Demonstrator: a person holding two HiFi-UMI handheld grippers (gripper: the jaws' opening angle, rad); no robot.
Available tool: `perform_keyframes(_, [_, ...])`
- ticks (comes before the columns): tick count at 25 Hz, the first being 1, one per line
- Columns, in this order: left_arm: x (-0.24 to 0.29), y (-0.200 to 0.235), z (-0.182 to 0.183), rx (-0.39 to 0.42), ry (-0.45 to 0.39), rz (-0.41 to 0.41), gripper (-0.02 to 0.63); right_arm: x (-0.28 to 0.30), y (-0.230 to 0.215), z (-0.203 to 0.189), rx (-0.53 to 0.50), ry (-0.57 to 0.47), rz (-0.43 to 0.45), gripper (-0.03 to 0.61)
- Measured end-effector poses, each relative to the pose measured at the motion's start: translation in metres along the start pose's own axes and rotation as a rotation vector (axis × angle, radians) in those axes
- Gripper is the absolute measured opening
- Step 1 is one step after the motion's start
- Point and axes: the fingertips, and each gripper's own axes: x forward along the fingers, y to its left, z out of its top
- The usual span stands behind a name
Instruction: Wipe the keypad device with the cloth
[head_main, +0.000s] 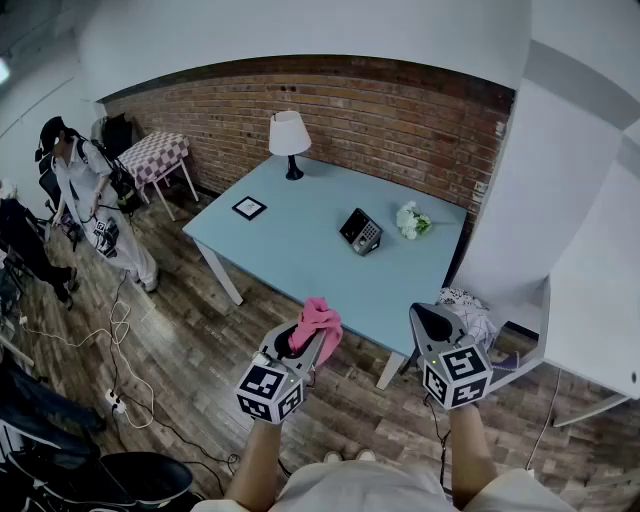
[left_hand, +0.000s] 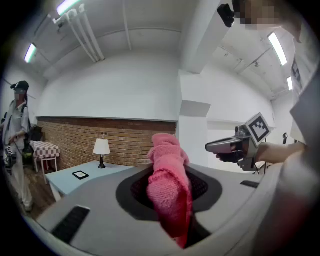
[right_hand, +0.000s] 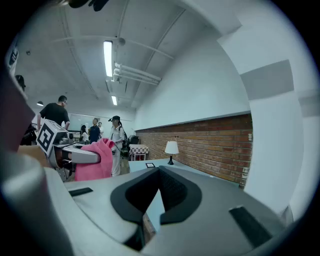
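Observation:
The dark keypad device (head_main: 361, 231) stands on the light blue table (head_main: 300, 250), right of centre. Both grippers hang over the wooden floor in front of the table's near edge, well short of the device. My left gripper (head_main: 311, 338) is shut on a pink cloth (head_main: 319, 320), which bunches up out of the jaws (left_hand: 170, 190). My right gripper (head_main: 431, 322) is shut with nothing in it (right_hand: 159, 174). From the right gripper view the cloth (right_hand: 95, 160) shows at the left. The device is not seen in either gripper view.
On the table stand a white lamp (head_main: 289, 140), a small black picture frame (head_main: 249, 207) and white flowers (head_main: 411, 221). A person (head_main: 95, 205) stands at the left near a checkered side table (head_main: 155, 155). Cables (head_main: 120, 370) lie on the floor. A white column (head_main: 540, 200) rises at the right.

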Motion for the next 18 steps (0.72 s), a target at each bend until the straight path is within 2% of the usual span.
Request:
perform_keyframes(5, [0.004,-0.002,0.000,0.004,-0.001,-0.012,0.137,0.002,0.000,-0.001,0.002,0.003,0.001,0.002])
perform_keyframes(11, [0.016,-0.004,0.006,0.011,-0.006,-0.001,0.137,0.007,-0.010,0.008,0.033,-0.044,0.032,0.003])
perform_keyframes(18, [0.029,-0.014,0.004,0.008,0.005,0.010,0.137,0.013,-0.022,-0.002,0.014,-0.003,0.060,0.003])
